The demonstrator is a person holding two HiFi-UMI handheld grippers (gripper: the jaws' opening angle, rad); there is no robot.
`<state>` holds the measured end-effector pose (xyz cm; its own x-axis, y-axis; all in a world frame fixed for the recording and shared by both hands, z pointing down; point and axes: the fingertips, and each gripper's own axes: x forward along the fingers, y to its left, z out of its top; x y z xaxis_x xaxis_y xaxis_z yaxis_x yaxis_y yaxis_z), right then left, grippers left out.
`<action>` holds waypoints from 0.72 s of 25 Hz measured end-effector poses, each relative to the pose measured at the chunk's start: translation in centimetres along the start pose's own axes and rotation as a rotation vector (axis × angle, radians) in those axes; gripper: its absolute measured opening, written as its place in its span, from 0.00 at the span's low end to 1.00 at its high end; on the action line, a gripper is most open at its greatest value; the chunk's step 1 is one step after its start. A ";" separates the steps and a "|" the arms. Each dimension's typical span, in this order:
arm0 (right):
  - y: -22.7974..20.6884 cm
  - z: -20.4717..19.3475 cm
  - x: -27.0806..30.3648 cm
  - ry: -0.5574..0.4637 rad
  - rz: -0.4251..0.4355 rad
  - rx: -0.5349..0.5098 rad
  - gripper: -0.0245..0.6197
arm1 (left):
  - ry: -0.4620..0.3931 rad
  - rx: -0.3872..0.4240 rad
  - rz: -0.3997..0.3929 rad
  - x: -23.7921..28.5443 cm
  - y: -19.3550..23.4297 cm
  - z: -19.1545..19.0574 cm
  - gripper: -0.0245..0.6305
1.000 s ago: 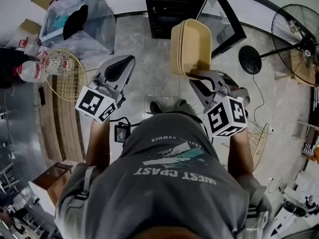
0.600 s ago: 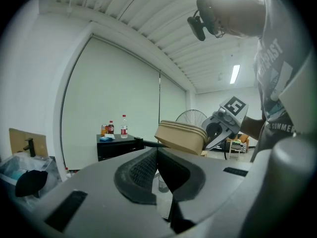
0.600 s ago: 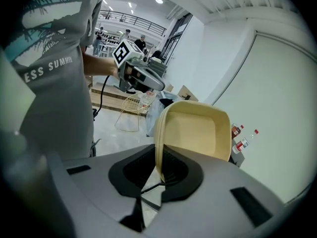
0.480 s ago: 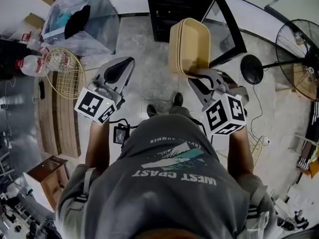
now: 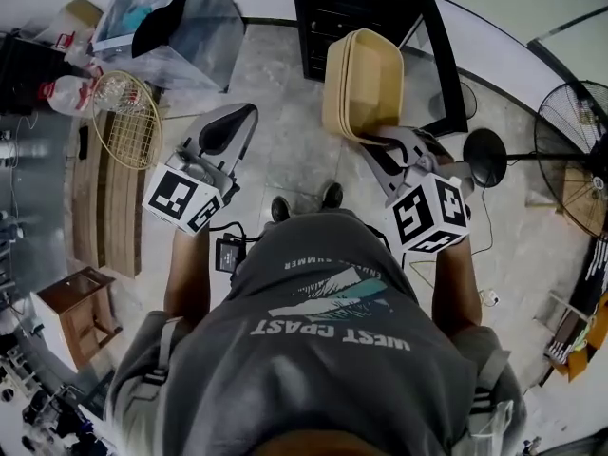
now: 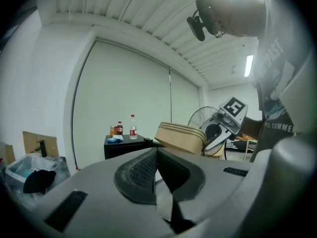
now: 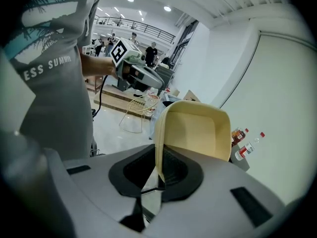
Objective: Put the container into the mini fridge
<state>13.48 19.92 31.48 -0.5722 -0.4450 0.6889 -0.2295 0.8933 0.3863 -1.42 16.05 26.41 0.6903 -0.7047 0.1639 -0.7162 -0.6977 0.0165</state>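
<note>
A beige plastic container (image 5: pixel 361 84) hangs on edge in front of me, and my right gripper (image 5: pixel 385 139) is shut on its rim. In the right gripper view the thin rim sits between the pads (image 7: pixel 159 170) and the container (image 7: pixel 198 130) rises above them. The black mini fridge (image 5: pixel 356 8) stands just beyond it with its glass door (image 5: pixel 439 60) swung open to the right. My left gripper (image 5: pixel 245 117) is held level to the left, shut with nothing in it. The left gripper view shows its jaws (image 6: pixel 156 167) together, and past them the fridge (image 6: pixel 126 145) and the container (image 6: pixel 181 138).
Bottles (image 6: pixel 132 127) stand on the fridge top. A standing fan (image 5: pixel 575 150) and its round base (image 5: pixel 484 145) are at the right. A wire basket (image 5: pixel 128 131), a clear plastic bin (image 5: pixel 166 27), wooden planks (image 5: pixel 109 217) and a small stool (image 5: pixel 81 312) line the left.
The person has stepped toward the fridge, carrying both grippers forward. The fridge and its door now lie closer, and the floor items have slid back. The right gripper's hold on the container is unchanged.
</note>
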 end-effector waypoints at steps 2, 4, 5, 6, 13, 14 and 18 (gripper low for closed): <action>-0.6 -0.6 0.0 -0.011 0.010 -0.011 0.11 | 0.002 0.001 0.020 0.5 -0.2 0.0 0.06; -1.2 -1.1 0.0 -0.022 0.017 -0.022 0.11 | 0.004 0.002 0.041 1.0 -0.3 0.0 0.06; -1.5 -1.4 0.0 -0.027 0.021 -0.026 0.11 | 0.006 0.002 0.052 1.2 -0.4 0.0 0.06; -1.8 -1.6 0.0 -0.032 0.025 -0.030 0.11 | 0.007 0.001 0.062 1.4 -0.4 0.0 0.06; -3.0 -2.9 0.8 -0.040 0.057 -0.031 0.11 | 0.023 -0.013 0.093 2.6 -0.1 -0.3 0.06; -3.2 -2.9 0.9 -0.041 0.057 -0.030 0.11 | 0.025 -0.013 0.094 2.7 0.0 -0.4 0.06; -3.6 -2.7 1.5 -0.037 0.060 -0.017 0.11 | 0.033 -0.021 0.086 3.3 0.8 -0.6 0.06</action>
<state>15.57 15.87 32.85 -0.6138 -0.3873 0.6880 -0.1805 0.9172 0.3552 0.22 13.21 27.59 0.6226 -0.7572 0.1976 -0.7750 -0.6316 0.0216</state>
